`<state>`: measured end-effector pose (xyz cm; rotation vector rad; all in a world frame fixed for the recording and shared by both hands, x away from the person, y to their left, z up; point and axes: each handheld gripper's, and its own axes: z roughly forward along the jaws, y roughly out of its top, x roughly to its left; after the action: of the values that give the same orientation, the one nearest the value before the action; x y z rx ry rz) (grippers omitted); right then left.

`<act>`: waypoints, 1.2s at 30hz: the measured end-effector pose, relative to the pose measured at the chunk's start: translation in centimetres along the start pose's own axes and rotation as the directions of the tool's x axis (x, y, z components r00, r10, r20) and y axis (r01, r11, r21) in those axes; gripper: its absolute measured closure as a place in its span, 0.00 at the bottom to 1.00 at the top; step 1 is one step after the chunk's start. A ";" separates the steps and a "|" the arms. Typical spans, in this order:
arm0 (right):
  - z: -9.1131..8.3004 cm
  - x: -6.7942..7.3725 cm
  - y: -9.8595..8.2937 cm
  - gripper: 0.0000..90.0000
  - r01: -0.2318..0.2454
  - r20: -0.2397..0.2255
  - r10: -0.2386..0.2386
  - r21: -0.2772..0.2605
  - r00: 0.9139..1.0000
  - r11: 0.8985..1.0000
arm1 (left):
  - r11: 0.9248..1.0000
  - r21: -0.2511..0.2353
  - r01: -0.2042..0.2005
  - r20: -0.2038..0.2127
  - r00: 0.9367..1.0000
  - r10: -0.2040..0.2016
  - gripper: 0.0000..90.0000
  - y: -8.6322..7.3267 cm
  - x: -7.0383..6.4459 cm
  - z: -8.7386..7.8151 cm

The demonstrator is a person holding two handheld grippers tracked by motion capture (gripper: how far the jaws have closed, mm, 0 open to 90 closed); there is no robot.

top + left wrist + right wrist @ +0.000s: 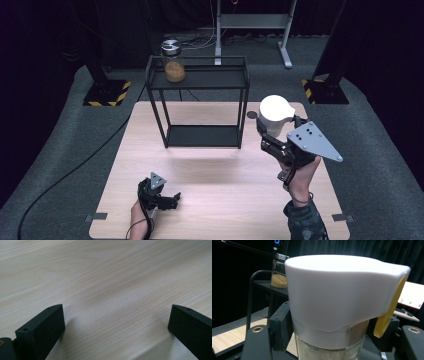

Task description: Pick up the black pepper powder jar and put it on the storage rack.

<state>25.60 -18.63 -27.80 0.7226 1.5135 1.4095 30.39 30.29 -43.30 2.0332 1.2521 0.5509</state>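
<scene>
the right gripper, at 3 o'clock over the bench, is raised and pinches a white-lidded jar between its 2 fingers; the jar stands upright, clear of the bench, just right of the black rack. a second jar sits on the rack's top shelf at 11 o'clock. the left gripper, at 7 o'clock, rests low on the bench, its fingers spread with bare wood between them.
</scene>
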 end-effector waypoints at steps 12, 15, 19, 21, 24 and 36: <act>2.0 -0.3 1.2 0.33 0.014 -0.004 -0.014 -0.002 1.000 1.000 | 1.000 0.000 0.000 0.001 1.000 0.000 0.00 0.0 0.0 0.0; 2.4 -0.4 1.4 0.33 0.013 -0.002 -0.013 -0.003 1.000 1.000 | 1.000 0.000 -0.002 0.002 1.000 0.002 0.00 0.0 0.0 0.0; 3.0 -0.5 1.7 0.33 0.016 -0.001 -0.016 -0.004 1.000 1.000 | 1.000 0.001 -0.002 0.002 1.000 0.002 0.00 0.0 0.0 0.0; 3.2 -0.6 1.9 0.33 0.013 -0.003 -0.013 -0.004 1.000 1.000 | 1.000 0.001 -0.002 0.002 1.000 0.002 0.00 0.0 0.0 0.0; 3.7 -1.0 2.1 0.33 0.001 -0.009 -0.001 -0.005 1.000 1.000 | 1.000 0.001 -0.002 0.002 1.000 0.002 0.00 0.0 0.0 0.0; 5.6 -2.3 3.0 0.33 -0.031 -0.011 0.031 -0.014 0.999 0.999 | 1.000 0.000 -0.002 0.002 1.000 0.002 0.00 0.0 0.0 0.0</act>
<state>31.11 -17.69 -23.92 0.7338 1.5050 1.4473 30.41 30.32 -43.30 2.0349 1.2493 0.5490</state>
